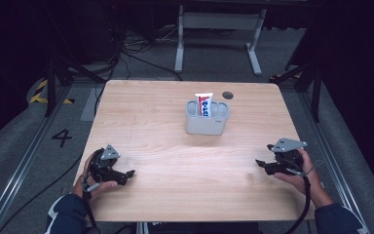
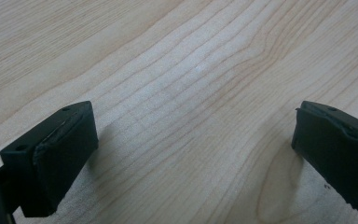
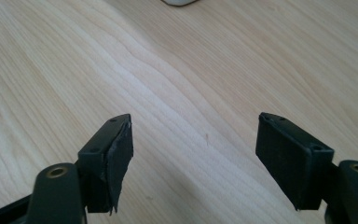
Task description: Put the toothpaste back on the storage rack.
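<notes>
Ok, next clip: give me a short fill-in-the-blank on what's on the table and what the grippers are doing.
1. The toothpaste tube stands upright in a grey ____.
2. The jaws of the left gripper and of the right gripper stand ____, with nothing between them.
3. The holder sits toward the table's ____ edge, away from the person.
4. The table top is light ____.

Missing words: holder; open; far; wood

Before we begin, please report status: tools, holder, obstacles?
Left tool open, empty. Right tool open, empty. Toothpaste tube upright in grey holder. Path clear.
</notes>
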Demonstrator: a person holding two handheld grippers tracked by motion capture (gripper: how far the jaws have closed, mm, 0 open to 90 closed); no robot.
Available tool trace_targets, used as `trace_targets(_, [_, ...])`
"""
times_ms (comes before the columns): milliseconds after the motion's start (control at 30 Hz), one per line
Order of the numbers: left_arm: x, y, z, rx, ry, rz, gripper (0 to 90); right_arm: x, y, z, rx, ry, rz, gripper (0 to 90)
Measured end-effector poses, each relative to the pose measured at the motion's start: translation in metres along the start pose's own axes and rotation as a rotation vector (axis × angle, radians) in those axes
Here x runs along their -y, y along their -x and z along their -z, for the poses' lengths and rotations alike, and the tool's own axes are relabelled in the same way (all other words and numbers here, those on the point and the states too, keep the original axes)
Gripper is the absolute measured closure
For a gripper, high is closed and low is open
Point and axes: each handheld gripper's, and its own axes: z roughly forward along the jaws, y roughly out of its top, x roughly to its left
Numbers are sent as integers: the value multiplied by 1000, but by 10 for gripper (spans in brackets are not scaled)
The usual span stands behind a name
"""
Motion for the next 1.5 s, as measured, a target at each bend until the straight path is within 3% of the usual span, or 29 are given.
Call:
trace_targets(433, [0, 0, 0, 2, -1, 0, 6, 41, 6, 7, -7, -16, -67, 275])
trace_targets(500, [0, 0, 0, 2, 0, 0, 6, 49, 7, 8, -25, -12, -92, 272])
trace_targets(667, [0, 0, 0, 2, 0, 0, 6, 67, 9, 10, -5, -13, -147, 250])
trace_targets(767, [0, 0, 0, 3, -3, -1, 6, 77, 12, 11, -19, 3, -178, 236])
trace_targets(867, [0, 0, 0, 3, 0, 0, 6, 87, 16, 12, -35, 37, -247, 210])
trace_targets(1500, [0, 1, -1, -7, -1, 9, 3, 89, 16, 12, -31, 44, -254, 198])
